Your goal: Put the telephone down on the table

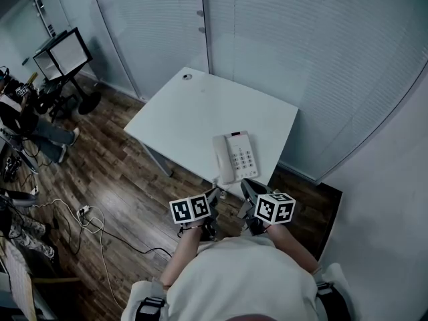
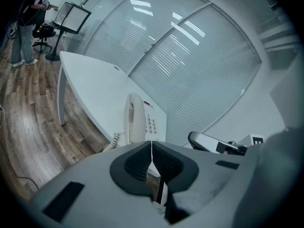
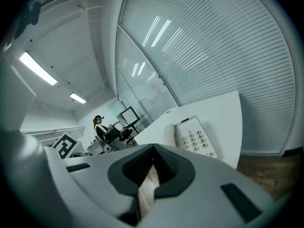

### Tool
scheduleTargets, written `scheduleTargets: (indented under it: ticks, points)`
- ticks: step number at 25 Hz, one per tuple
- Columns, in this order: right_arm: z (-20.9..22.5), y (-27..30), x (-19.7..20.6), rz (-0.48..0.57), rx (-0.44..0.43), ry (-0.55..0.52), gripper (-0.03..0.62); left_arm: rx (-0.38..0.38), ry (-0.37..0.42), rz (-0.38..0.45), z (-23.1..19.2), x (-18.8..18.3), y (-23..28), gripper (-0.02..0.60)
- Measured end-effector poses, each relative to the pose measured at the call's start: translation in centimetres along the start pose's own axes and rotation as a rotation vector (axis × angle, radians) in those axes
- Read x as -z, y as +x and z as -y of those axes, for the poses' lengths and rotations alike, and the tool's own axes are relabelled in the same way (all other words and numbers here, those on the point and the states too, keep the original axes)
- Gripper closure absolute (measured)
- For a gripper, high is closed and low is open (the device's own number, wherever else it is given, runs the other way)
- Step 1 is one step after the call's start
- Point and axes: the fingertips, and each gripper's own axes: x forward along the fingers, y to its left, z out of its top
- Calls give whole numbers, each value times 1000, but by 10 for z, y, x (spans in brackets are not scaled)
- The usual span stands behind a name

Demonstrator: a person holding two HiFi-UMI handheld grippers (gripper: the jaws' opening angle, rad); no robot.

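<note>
A white desk telephone (image 1: 234, 158) lies flat on the white table (image 1: 194, 112), close to its near edge, with the handset on the cradle at its left side and a coiled cord hanging off the edge. Both grippers hover just short of that edge, apart from the phone. My left gripper (image 1: 214, 194) is shut with nothing in it; in the left gripper view (image 2: 151, 145) the phone (image 2: 137, 119) lies ahead. My right gripper (image 1: 248, 187) is also shut and empty; in the right gripper view (image 3: 153, 149) the phone (image 3: 192, 136) lies ahead to the right.
Glass walls with blinds (image 1: 301, 39) run behind and to the right of the table. A monitor on a stand (image 1: 63, 53) and a seated person (image 1: 27, 122) are at the far left. Cables (image 1: 93, 223) trail over the wood floor. A small round fitting (image 1: 186, 77) sits at the table's far corner.
</note>
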Motion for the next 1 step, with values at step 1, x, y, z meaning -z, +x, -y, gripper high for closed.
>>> scheduleTargets:
  ticks: [1]
  points:
    - [1,0,-1,0,-1,-1,572,1,1,1,1,0,1,555]
